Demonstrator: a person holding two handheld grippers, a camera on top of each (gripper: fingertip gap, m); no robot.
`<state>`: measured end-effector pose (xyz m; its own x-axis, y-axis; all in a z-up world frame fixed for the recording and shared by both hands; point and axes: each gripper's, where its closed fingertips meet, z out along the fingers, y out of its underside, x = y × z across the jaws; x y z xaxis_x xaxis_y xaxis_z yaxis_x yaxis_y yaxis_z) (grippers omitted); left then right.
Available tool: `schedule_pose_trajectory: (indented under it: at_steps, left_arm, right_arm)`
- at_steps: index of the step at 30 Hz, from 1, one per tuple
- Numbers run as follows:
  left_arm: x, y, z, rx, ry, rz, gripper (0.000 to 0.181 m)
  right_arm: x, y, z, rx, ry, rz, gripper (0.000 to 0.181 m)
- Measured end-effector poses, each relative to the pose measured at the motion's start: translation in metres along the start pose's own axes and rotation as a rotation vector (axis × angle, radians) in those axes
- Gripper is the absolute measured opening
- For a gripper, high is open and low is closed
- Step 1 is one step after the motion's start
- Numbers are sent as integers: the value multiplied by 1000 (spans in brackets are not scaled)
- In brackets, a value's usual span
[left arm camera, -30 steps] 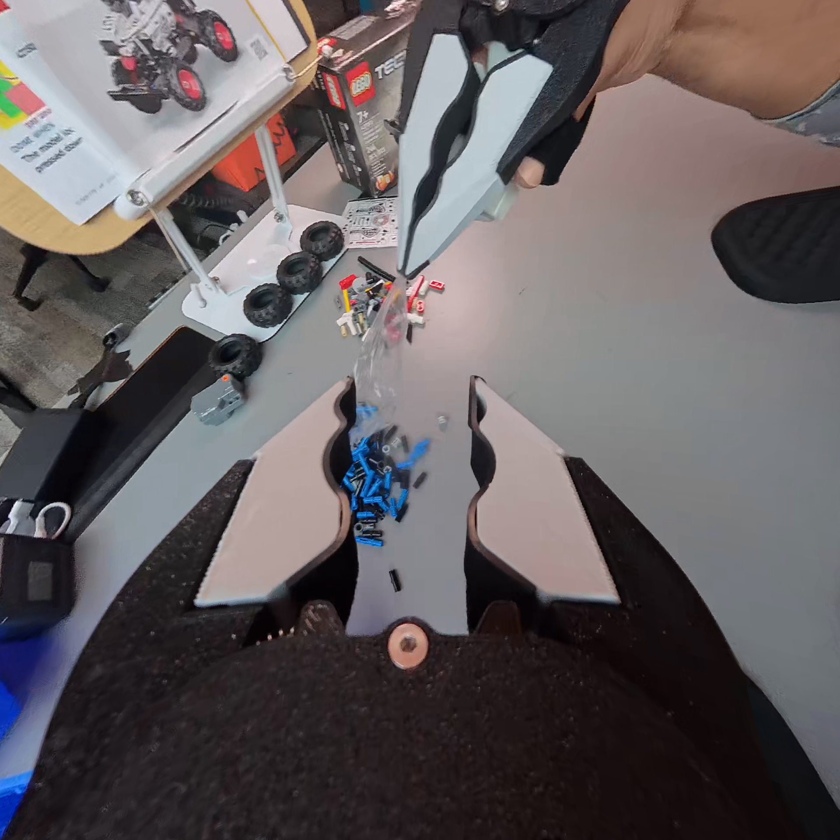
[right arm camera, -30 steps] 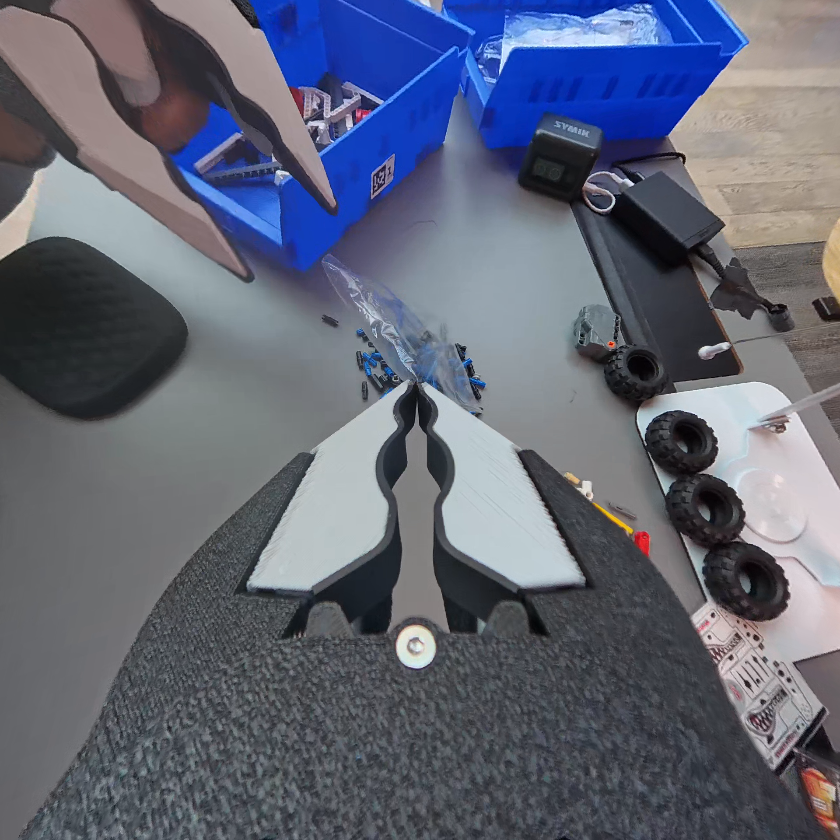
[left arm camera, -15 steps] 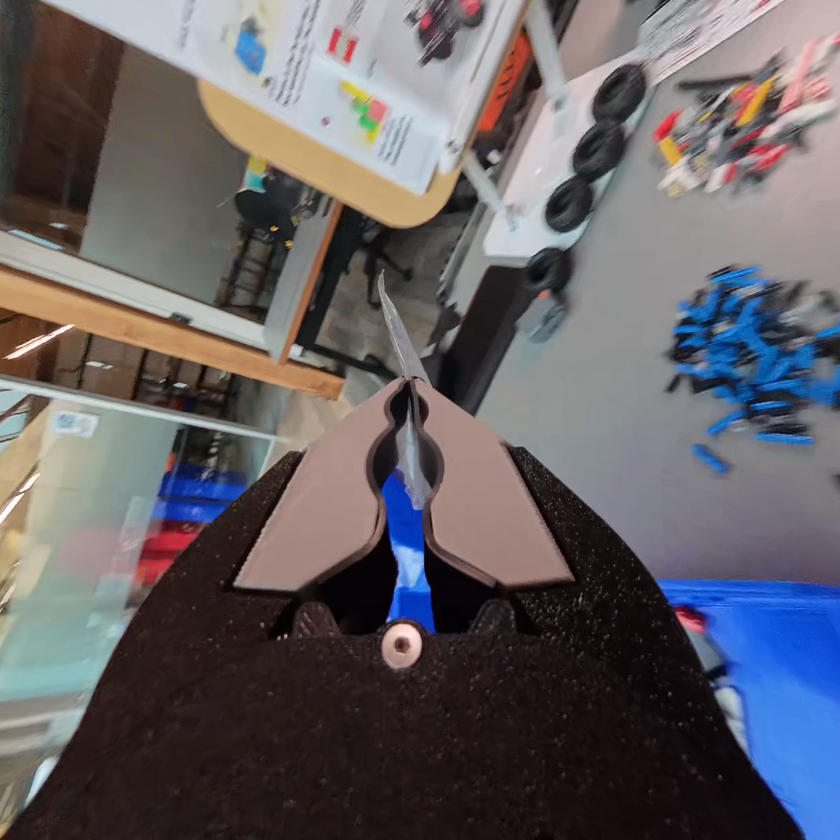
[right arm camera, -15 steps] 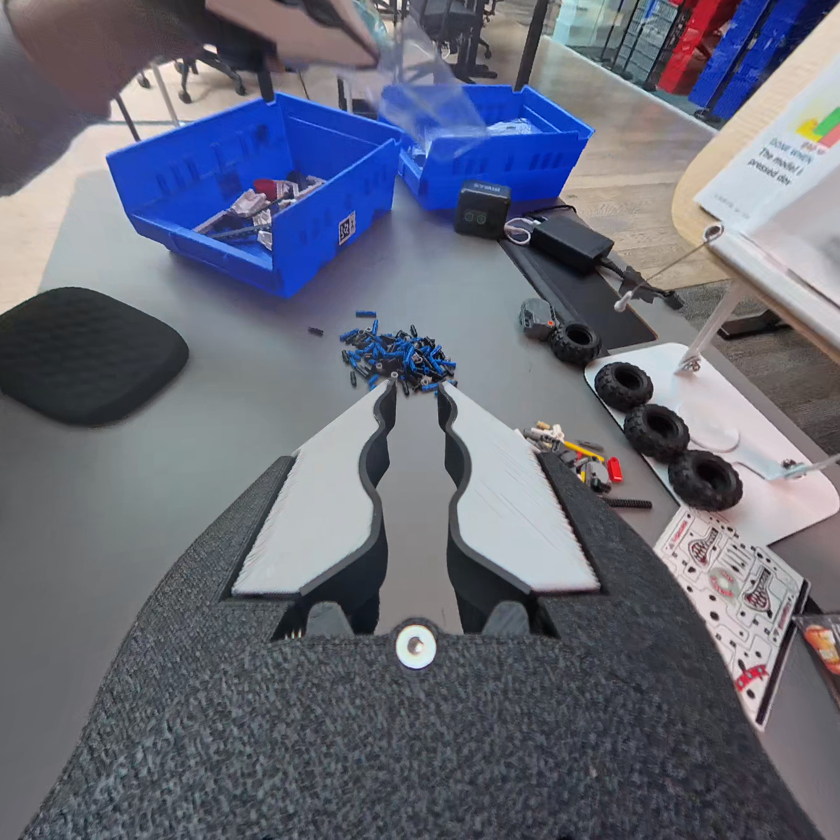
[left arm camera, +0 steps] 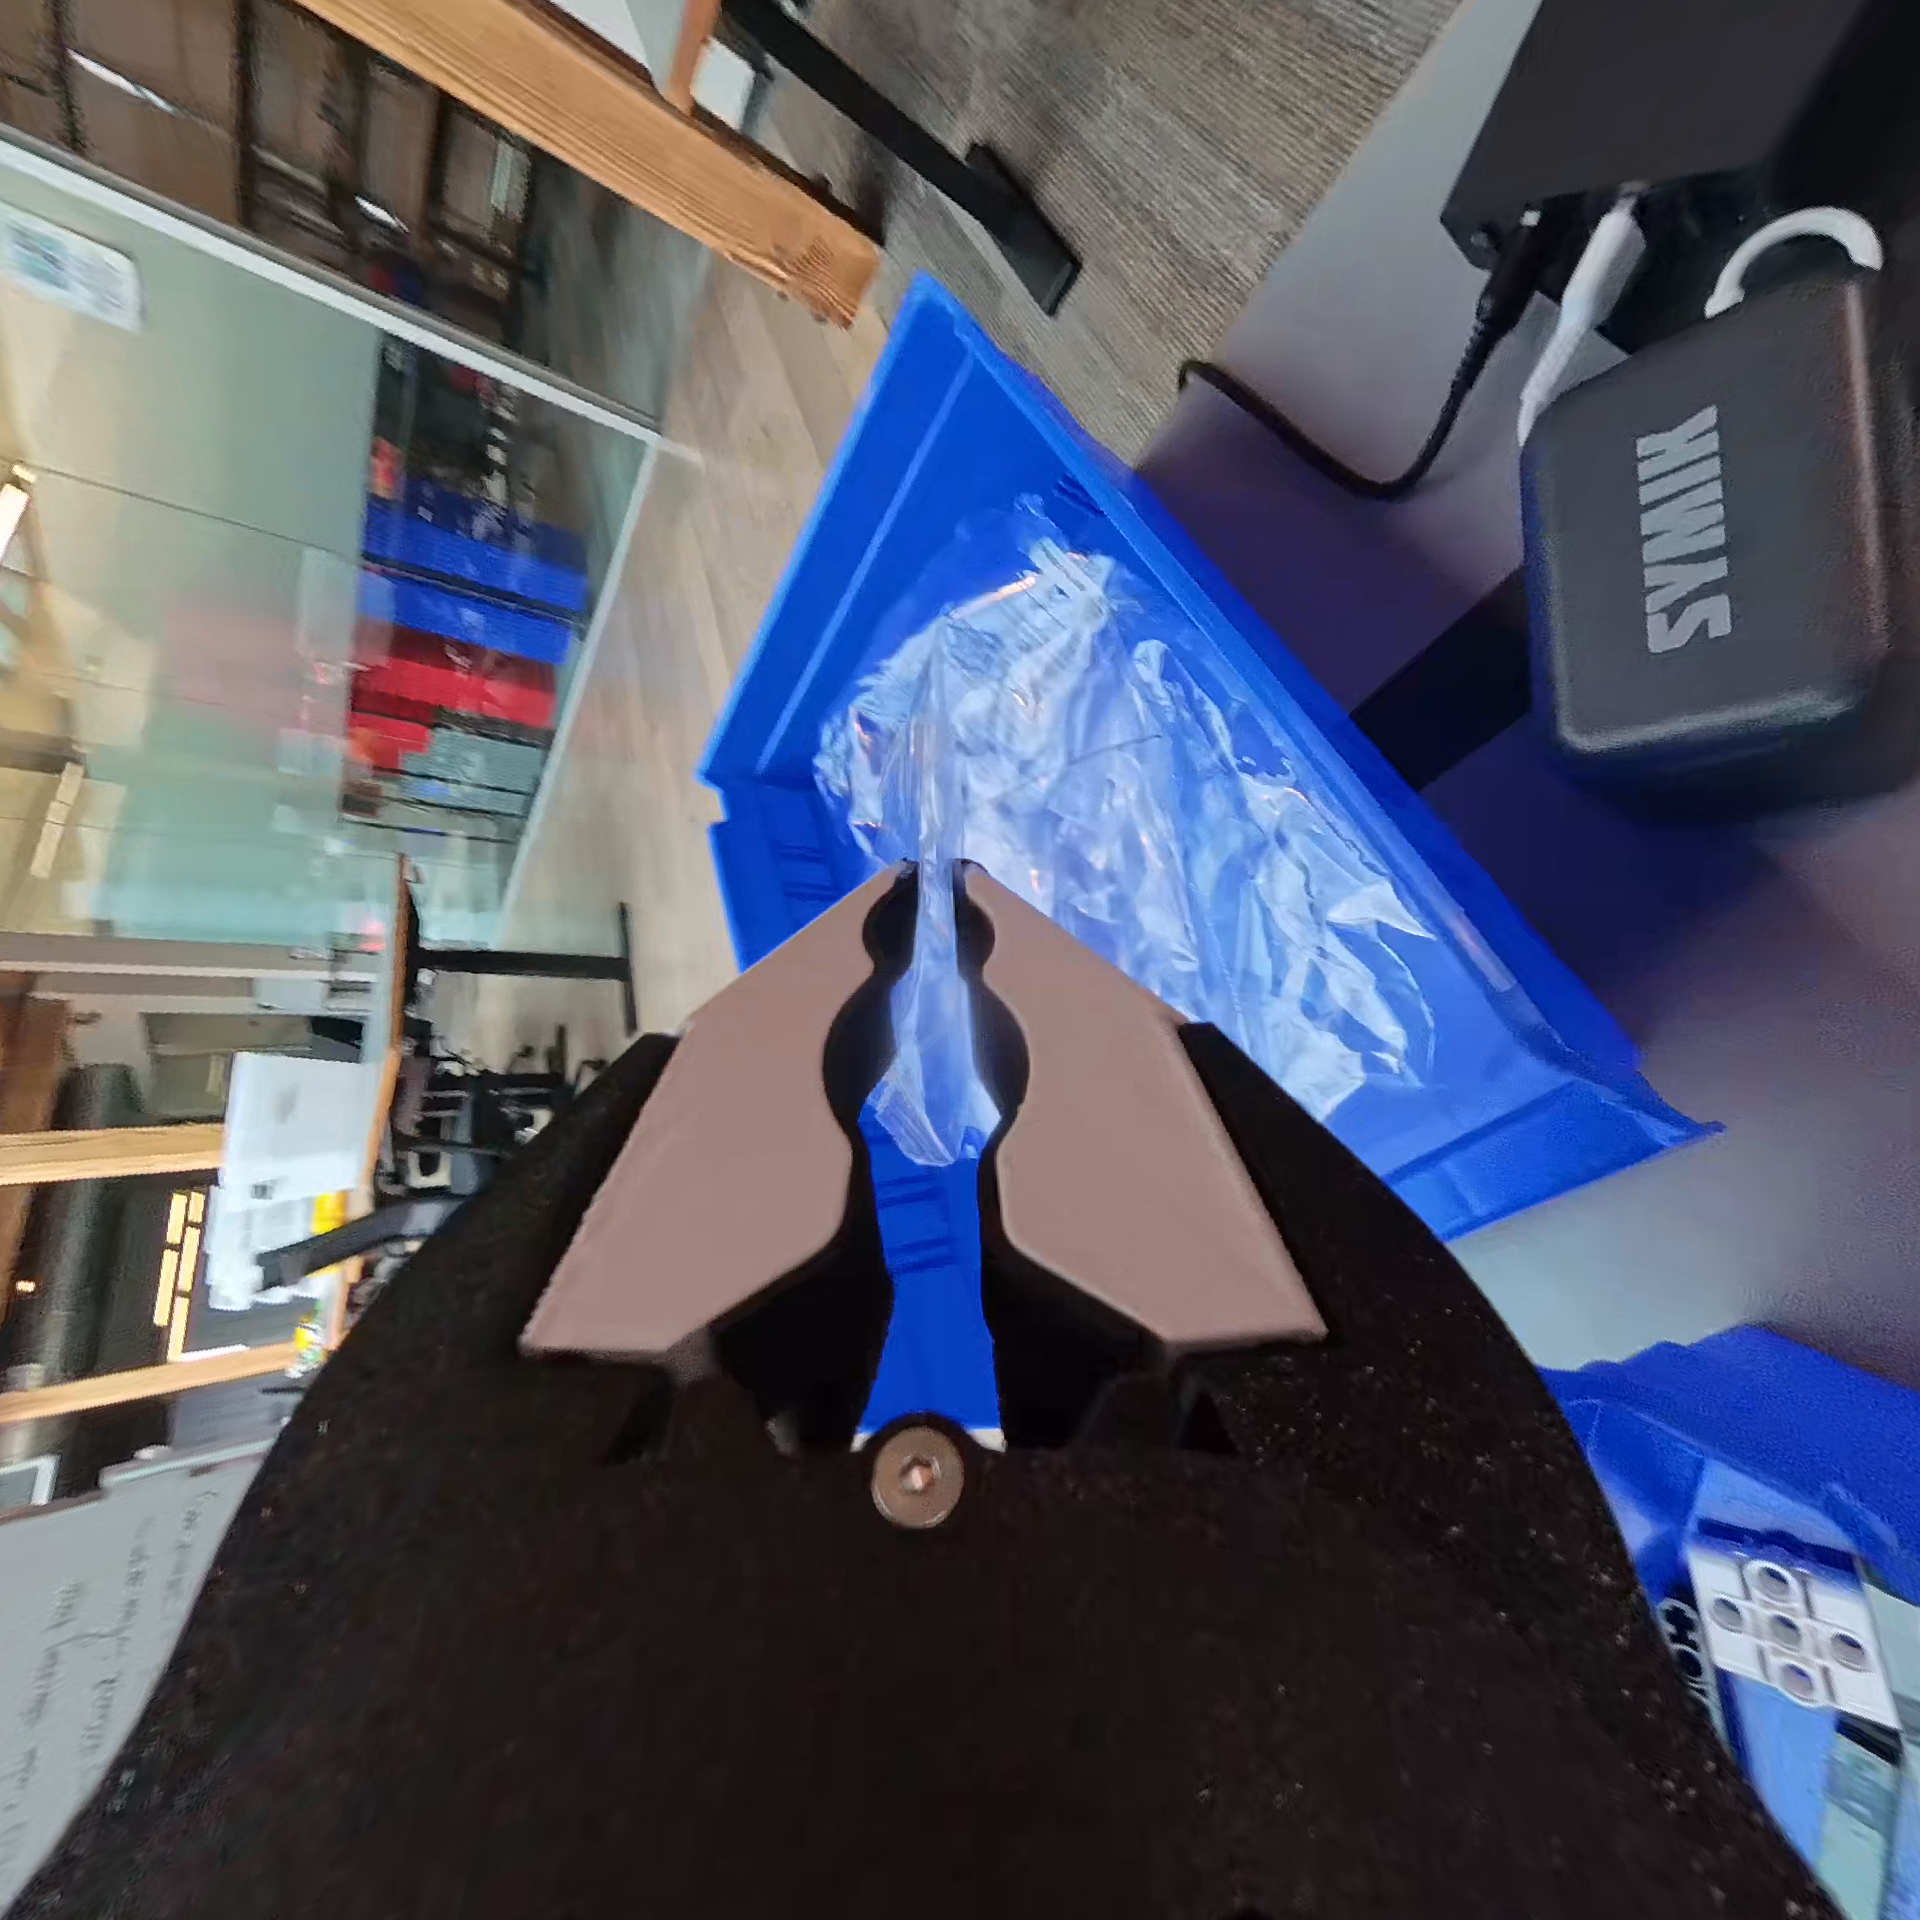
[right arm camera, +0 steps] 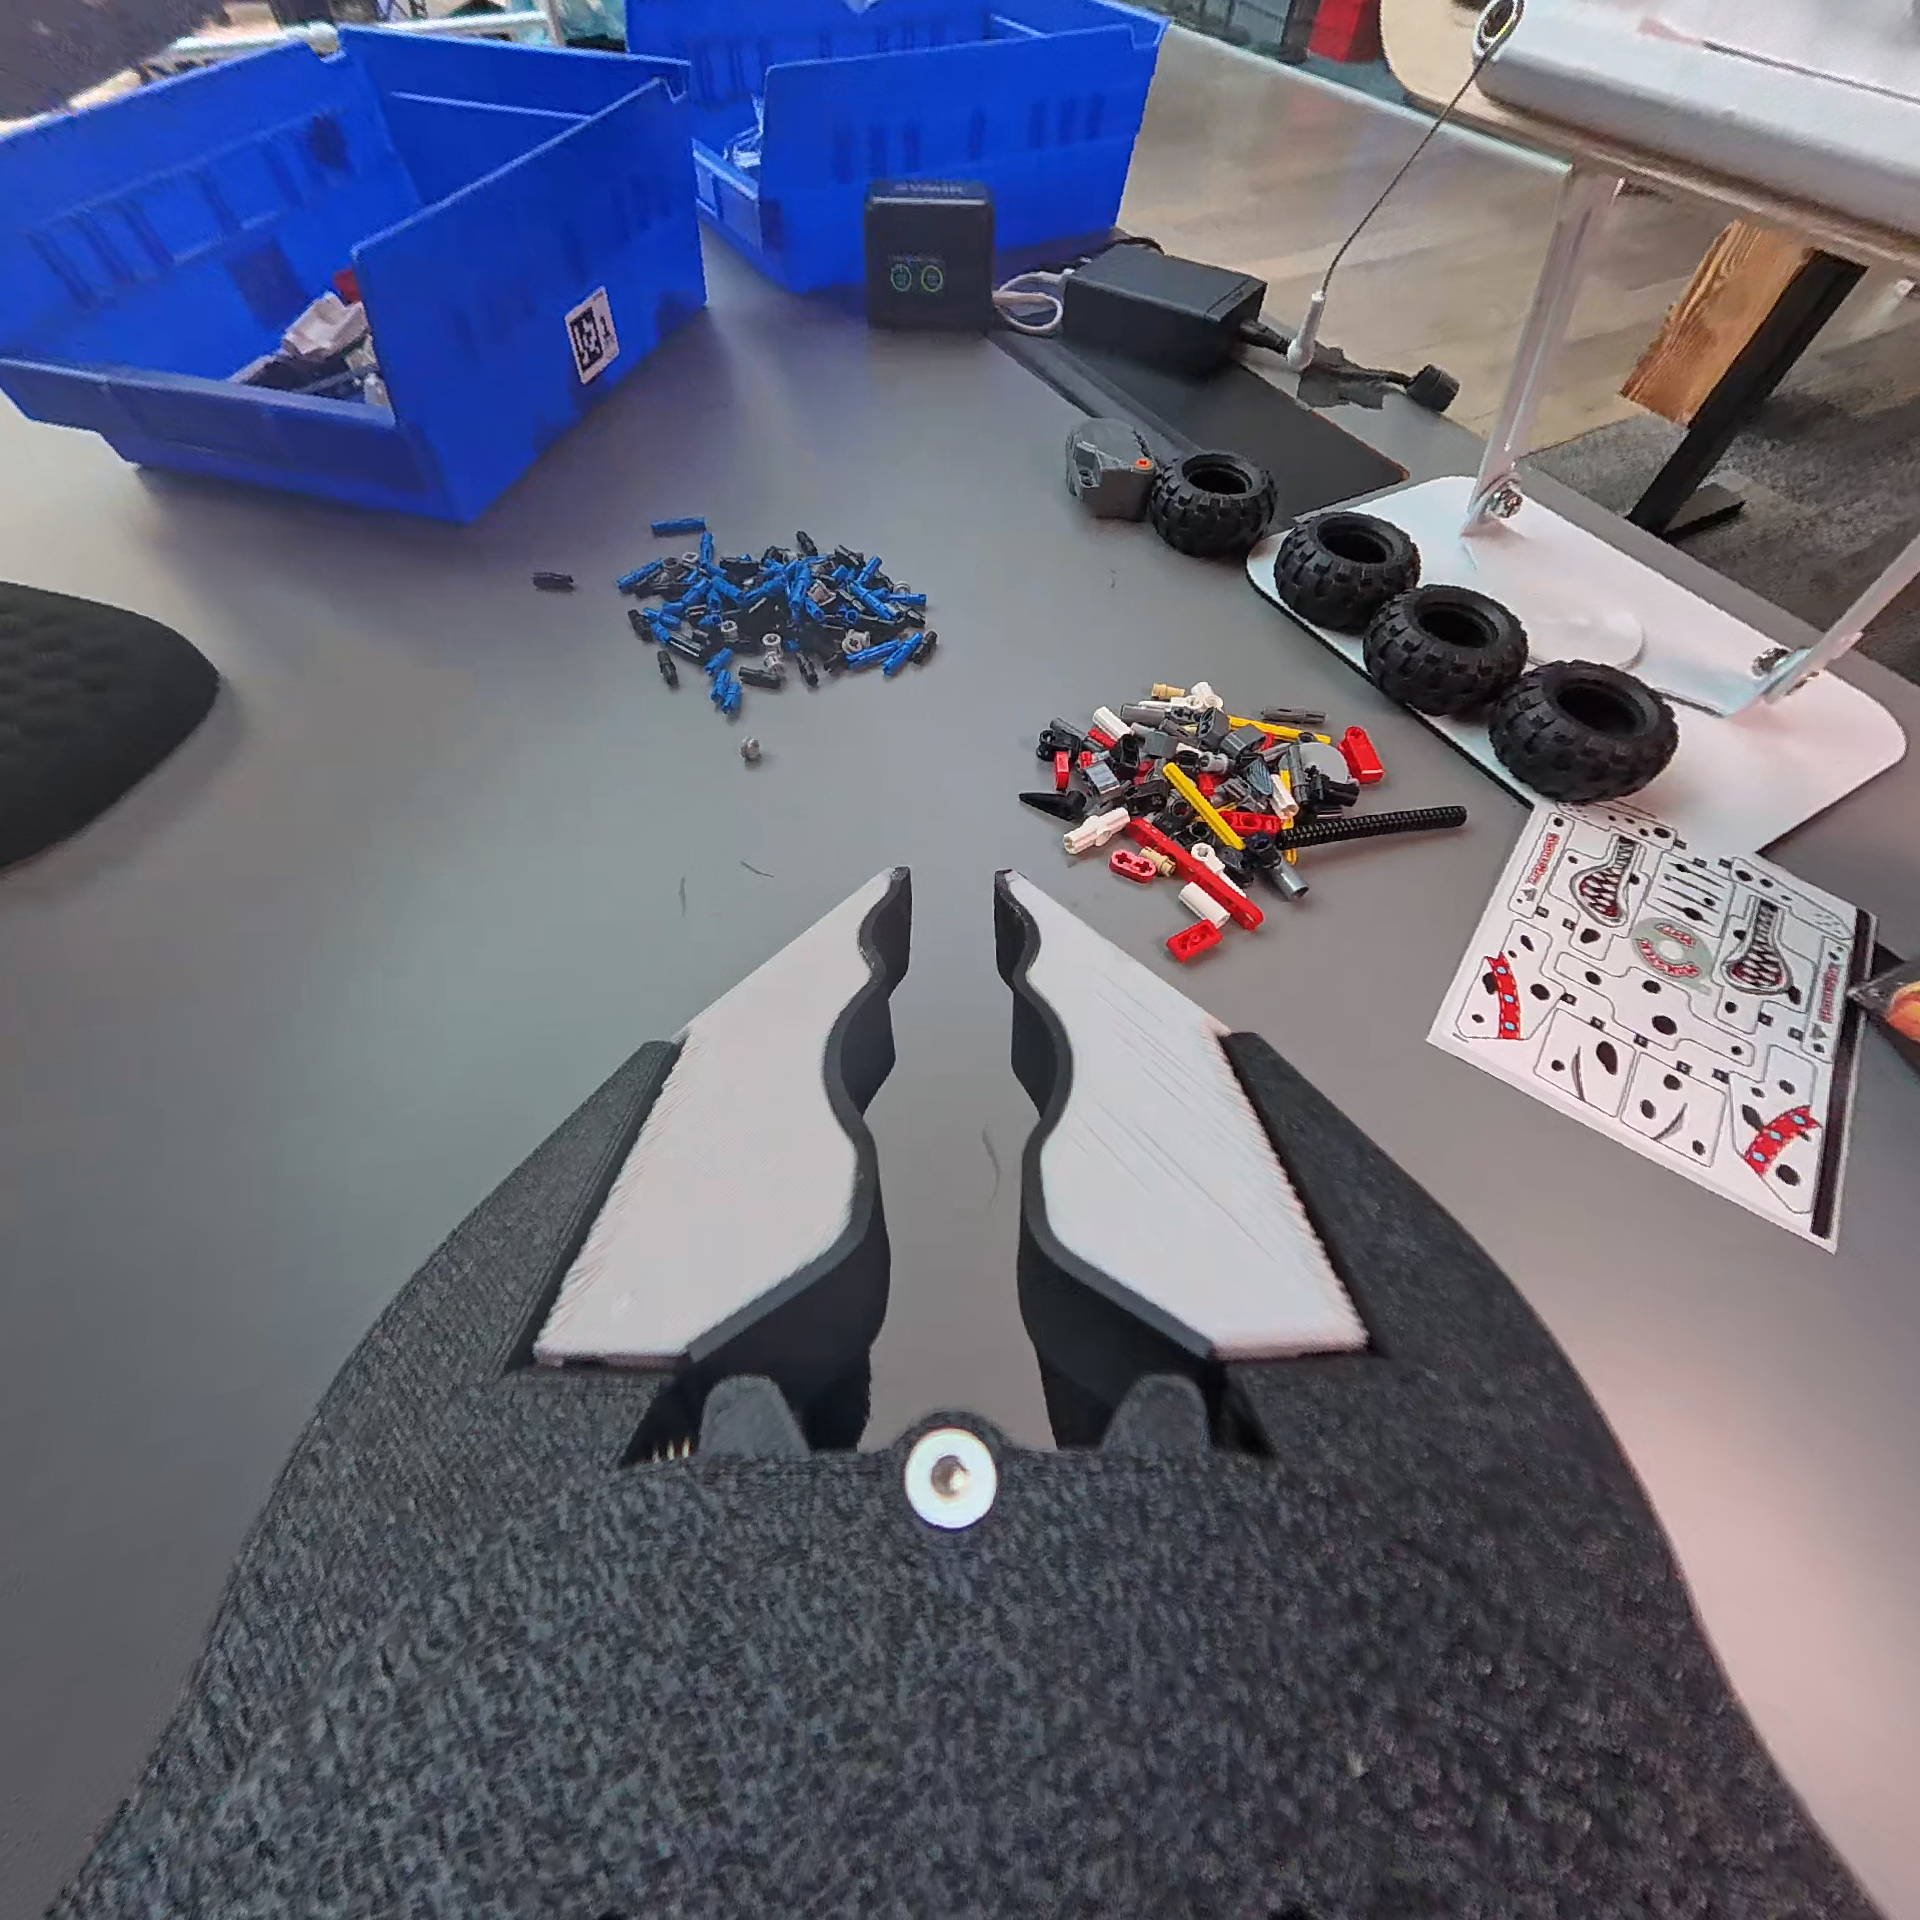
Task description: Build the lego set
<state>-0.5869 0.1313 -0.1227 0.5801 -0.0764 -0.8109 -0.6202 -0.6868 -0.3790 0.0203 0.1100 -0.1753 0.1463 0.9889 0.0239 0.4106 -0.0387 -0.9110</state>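
- Two heaps of loose pieces lay sorted on the counter (right arm camera: pixel 416 987): blue and black pins (right arm camera: pixel 774 618) at the middle, and a mixed pile of red, yellow, grey and white parts (right arm camera: pixel 1205 800) to their right
- A second before, the clear plastic bag (left arm camera: pixel 935 1039) hung over the pins with the right gripper (right arm camera: pixel 951 883) pinching its top; now the left gripper (left arm camera: pixel 933 868) was clenched on the emptied bag, its tips almost touching, and held it above the far blue bin (left arm camera: pixel 1351 831), where more crumpled clear wrapping already lay
- That suggested the unpacking step was closing: the pins were out, and only dropping the waste remained before assembly could start
- The right gripper, formerly shut on the bag, had let go and hovered released above bare counter, near side of both heaps, with nothing between its fingers
- The left wrist view had swung from looking down at the pins to looking at the bin at the far left of the counter, beside a black box-shaped device (left arm camera: pixel 1704 520)
- Unmoved from the earlier frames: four black tyres (right arm camera: pixel 1444 644) along the right, three of them on the white base of a stand (right arm camera: pixel 1766 748), a grey motor block (right arm camera: pixel 1107 468) touching the farthest tyre, and a sticker sheet (right arm camera: pixel 1652 997) near right
- A second blue bin (right arm camera: pixel 343 281) at far left held further parts, so most of the build was, by my judgement, yet to come
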Motion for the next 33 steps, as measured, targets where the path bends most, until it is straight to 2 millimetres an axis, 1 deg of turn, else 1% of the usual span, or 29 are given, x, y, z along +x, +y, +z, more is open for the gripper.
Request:
schedule_pose_trajectory:
  at_steps: [2, 3, 5, 7, 8, 9, 11, 12, 13, 15, 17, 20, 21, 22, 23, 24, 25, 27, 28, 30, 31, 33]
  left_arm:
    - [21, 12, 15, -73, 125, -76, 21]
    - [29, 12, 17, -72, 176, -125, 30]
    - [38, 0, 12, -42, 299, -299, 55]
    - [40, -21, -4, 5, 448, -519, 75]
    - [37, -34, -16, 52, 505, -611, 77]
    - [33, -49, -29, 107, 555, -684, 79]
    - [30, -77, -60, 187, 642, -783, 78]
    - [34, -90, -78, 208, 688, -797, 77]
    - [44, -103, -96, 221, 731, -774, 76]
    - [74, -124, -134, 238, 771, -665, 73]
    - [109, -149, -177, 306, 797, -564, 66]
    - [168, -189, -252, 465, 907, -529, 62]
    - [189, -196, -272, 490, 933, -514, 61]
    - [211, -196, -287, 480, 941, -477, 60]
    - [233, -192, -296, 450, 935, -430, 57]
    - [252, -185, -300, 411, 917, -381, 52]
    - [269, -174, -299, 356, 889, -330, 47]
    - [298, -140, -288, 174, 829, -221, 37]
    - [307, -123, -281, 87, 787, -182, 31]
    - [318, -94, -272, -35, 727, -153, 21]
    - [323, -85, -270, -67, 720, -175, 20]
    - [332, -75, -267, -96, 732, -237, 19]
  right_arm:
    - [2, 4, 1, -1, 4, 13, 15]
    - [2, 7, 2, -4, 1, 21, 15]
    - [4, 11, 3, 0, -4, 42, 15]
    - [4, 15, 6, 3, -18, 73, 15]
    - [5, 15, 7, 9, -23, 87, 15]
    - [5, 15, 8, 21, -28, 97, 15]
    - [4, 14, 10, 44, -39, 109, 15]
    - [3, 14, 10, 51, -44, 111, 15]
    - [2, 13, 9, 58, -49, 108, 15]
    - [1, 11, 7, 76, -45, 96, 15]
    - [0, 8, 3, 102, -38, 89, 15]
    - [4, 1, -3, 151, -14, 83, 15]
    - [5, -1, -5, 166, -5, 83, 15]
    - [6, -2, -8, 173, 4, 80, 15]
    - [7, -3, -9, 178, 13, 76, 15]
    - [8, -5, -12, 186, 22, 70, 15]
    - [8, -7, -13, 193, 25, 66, 15]
    - [7, -10, -14, 202, 22, 67, 13]
    - [6, -10, -14, 205, 16, 71, 13]
    - [2, -10, -11, 204, -2, 81, 12]
    - [0, -8, -10, 199, -10, 81, 12]
    - [-6, -6, -8, 188, -20, 65, 12]
